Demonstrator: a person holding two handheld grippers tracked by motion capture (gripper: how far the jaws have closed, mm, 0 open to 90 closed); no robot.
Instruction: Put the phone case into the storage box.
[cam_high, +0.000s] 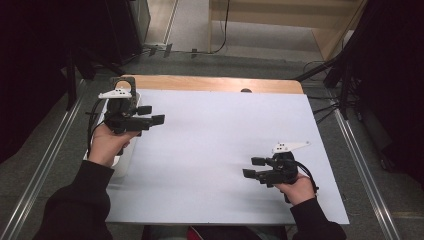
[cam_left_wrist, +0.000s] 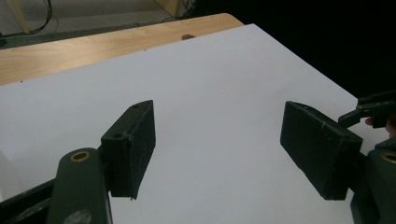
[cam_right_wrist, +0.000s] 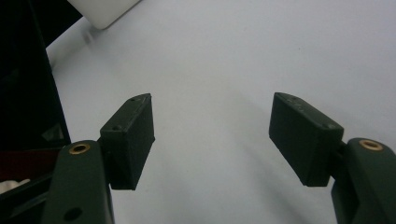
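Left gripper (cam_high: 151, 114): at about 9 o'clock on the white sheet (cam_high: 215, 145), held above its left edge, jaws pointing toward 3 o'clock. Jaws wide apart, nothing between them, pads touching nothing. In the left gripper view (cam_left_wrist: 219, 149) the gap between the two black jaws shows bare white sheet. Grey three-cornered plate on top, cable trailing down toward the left hand (cam_high: 106, 144).

White bin (cam_high: 120, 162): just under and behind the left gripper, at the sheet's left edge, roughly 8 o'clock. Mostly covered by the hand and gripper; can't tell what's inside. In the right gripper view a white corner (cam_right_wrist: 103, 10) sits at 11 o'clock, likely the same bin; contents not visible there either.

Wooden tabletop (cam_high: 215, 83): strip exposed past the far edge of the sheet, 12 o'clock. Small dark spot (cam_high: 245, 90) on the boundary, too small to identify.

Right gripper (cam_high: 253, 167): at about 4 o'clock on the sheet, near the front right corner, jaws pointing toward 9 o'clock, facing the left gripper and well apart from it. Jaws wide, empty, gripping nothing. Right gripper view (cam_right_wrist: 212, 140) confirms: blank sheet between the pads. Held by the right hand (cam_high: 298, 187), dark sleeve below.
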